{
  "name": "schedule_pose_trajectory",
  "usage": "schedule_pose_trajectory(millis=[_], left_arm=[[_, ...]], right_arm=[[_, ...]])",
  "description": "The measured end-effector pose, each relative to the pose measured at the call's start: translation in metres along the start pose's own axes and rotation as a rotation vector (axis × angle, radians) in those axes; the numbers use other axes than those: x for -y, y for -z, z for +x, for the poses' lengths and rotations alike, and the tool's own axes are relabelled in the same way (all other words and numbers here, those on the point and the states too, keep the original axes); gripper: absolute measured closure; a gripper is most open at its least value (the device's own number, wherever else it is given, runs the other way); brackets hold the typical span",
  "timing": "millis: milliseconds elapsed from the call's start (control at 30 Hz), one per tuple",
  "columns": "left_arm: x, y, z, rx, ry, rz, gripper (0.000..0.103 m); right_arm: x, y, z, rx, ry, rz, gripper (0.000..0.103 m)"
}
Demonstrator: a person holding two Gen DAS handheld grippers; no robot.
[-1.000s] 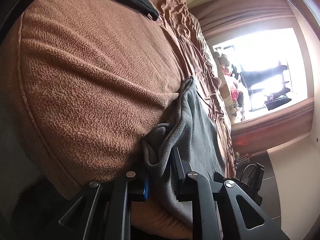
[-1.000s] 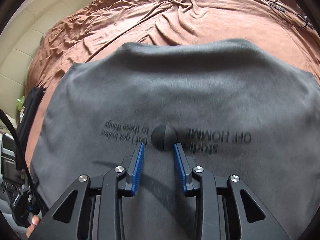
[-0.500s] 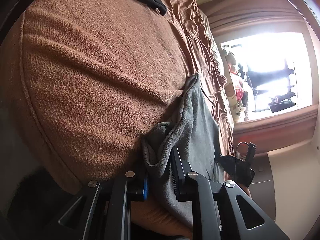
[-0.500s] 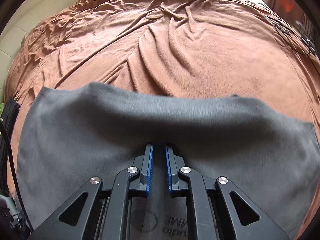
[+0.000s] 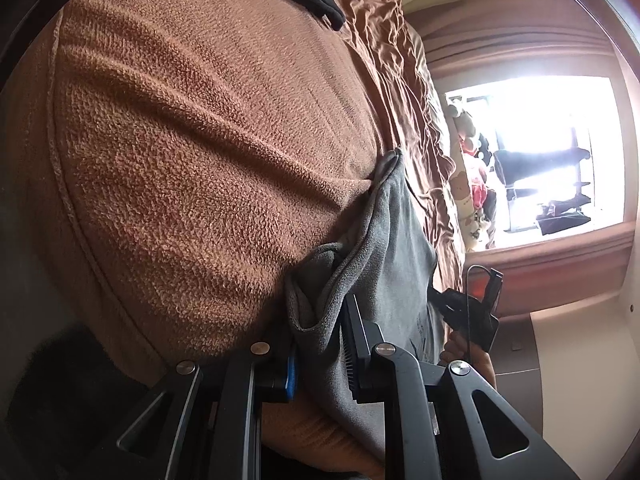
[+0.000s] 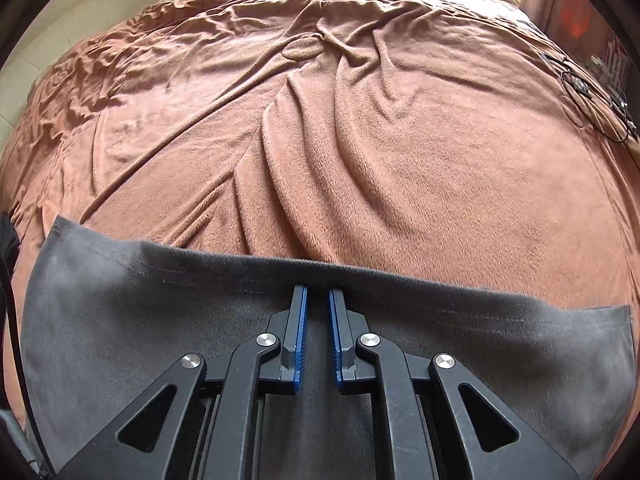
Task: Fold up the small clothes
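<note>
Rumpled brown fleece blanket (image 6: 360, 152) covers the whole bed, its nap soft and creased into long ridges. One dark grey cotton T-shirt (image 6: 120, 340) lies flat along the bed's near edge, its stitched hem running straight across. The left gripper (image 5: 320, 344) is clamped on a bunched fold of the shirt's side edge, cloth pinched between its ribbed pads. The right gripper (image 6: 318, 300) sits over the hem with its two blue-ridged jaws drawn nearly together; whether they pinch cloth cannot be told. A loop of thin black cable (image 6: 592, 96) rests at the bed's far right corner.
</note>
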State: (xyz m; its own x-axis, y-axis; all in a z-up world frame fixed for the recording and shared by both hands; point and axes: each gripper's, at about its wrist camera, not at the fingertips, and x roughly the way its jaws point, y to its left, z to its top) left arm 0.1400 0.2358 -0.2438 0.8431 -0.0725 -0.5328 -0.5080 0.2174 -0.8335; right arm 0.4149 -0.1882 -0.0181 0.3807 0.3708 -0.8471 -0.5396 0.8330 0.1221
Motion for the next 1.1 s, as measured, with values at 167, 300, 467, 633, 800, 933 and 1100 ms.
schedule_pose_trajectory(millis=[167, 300, 467, 633, 800, 933, 1100], left_arm=[[-0.003, -0.003, 0.003, -0.012, 0.019, -0.010, 0.091], [-0.004, -0.006, -0.001, -0.026, 0.079, -0.039, 0.096], [0.013, -0.009, -0.012, -0.029, 0.167, -0.003, 0.097], [0.030, -0.012, -0.019, -0.037, 0.236, 0.016, 0.097], [0.041, -0.016, -0.018, -0.054, 0.300, 0.007, 0.097], [0.049, -0.017, -0.019, -0.062, 0.335, 0.009, 0.097], [0.061, -0.017, -0.017, -0.073, 0.351, 0.020, 0.097]], right_arm=[[0.007, -0.007, -0.002, -0.012, -0.039, 0.032, 0.097], [0.008, 0.000, -0.026, -0.005, -0.061, 0.011, 0.097], [0.007, 0.020, -0.057, -0.016, -0.104, -0.014, 0.097], [0.007, 0.045, -0.083, -0.036, -0.153, -0.030, 0.097], [0.006, 0.070, -0.105, -0.061, -0.170, -0.057, 0.097], [0.002, 0.096, -0.114, -0.089, -0.183, -0.064, 0.097], [-0.003, 0.126, -0.117, -0.137, -0.204, -0.065, 0.097]])
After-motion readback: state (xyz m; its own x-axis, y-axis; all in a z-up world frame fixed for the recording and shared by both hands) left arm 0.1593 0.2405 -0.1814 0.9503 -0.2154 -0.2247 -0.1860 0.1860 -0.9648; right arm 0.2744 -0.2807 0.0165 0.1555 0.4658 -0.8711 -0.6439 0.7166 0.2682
